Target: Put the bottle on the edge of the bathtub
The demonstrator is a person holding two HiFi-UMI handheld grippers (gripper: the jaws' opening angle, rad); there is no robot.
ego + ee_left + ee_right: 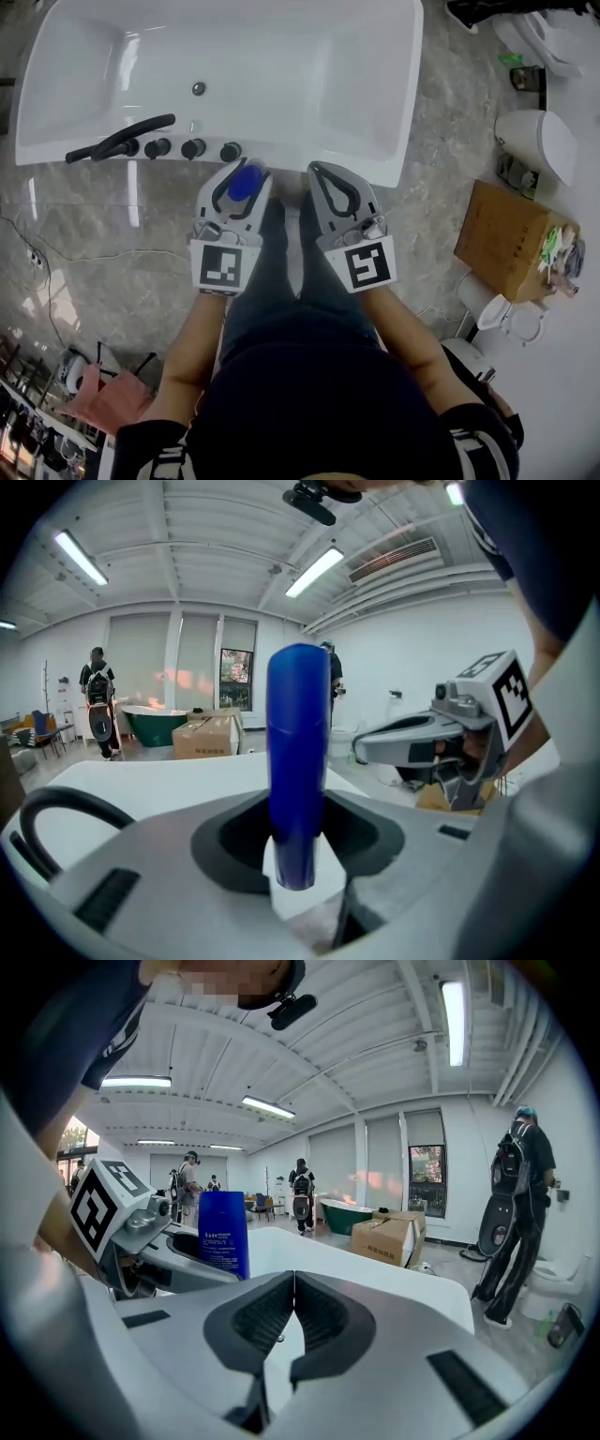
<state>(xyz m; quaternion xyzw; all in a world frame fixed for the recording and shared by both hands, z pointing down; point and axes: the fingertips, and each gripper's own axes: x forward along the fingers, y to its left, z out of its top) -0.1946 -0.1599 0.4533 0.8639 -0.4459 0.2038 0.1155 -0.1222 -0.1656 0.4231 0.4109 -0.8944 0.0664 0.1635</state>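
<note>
A blue bottle (246, 182) stands upright in the hollow between my left gripper's (243, 172) jaws, which are shut on it. It hangs just in front of the white bathtub's near rim (281, 157). In the left gripper view the bottle (297, 752) shows its narrow side, with the tub's white rim (141, 785) behind it. In the right gripper view the bottle (223, 1234) rises at the left, printed face showing. My right gripper (320, 172) is beside the left one, shut and holding nothing; its pads (272, 1312) meet.
A black faucet (117, 141) and several black knobs (192, 148) sit on the tub's near rim at the left. A cardboard box (511, 239) and white toilets (539, 141) stand on the floor at the right. A thin cable (84, 255) lies on the marble floor at the left.
</note>
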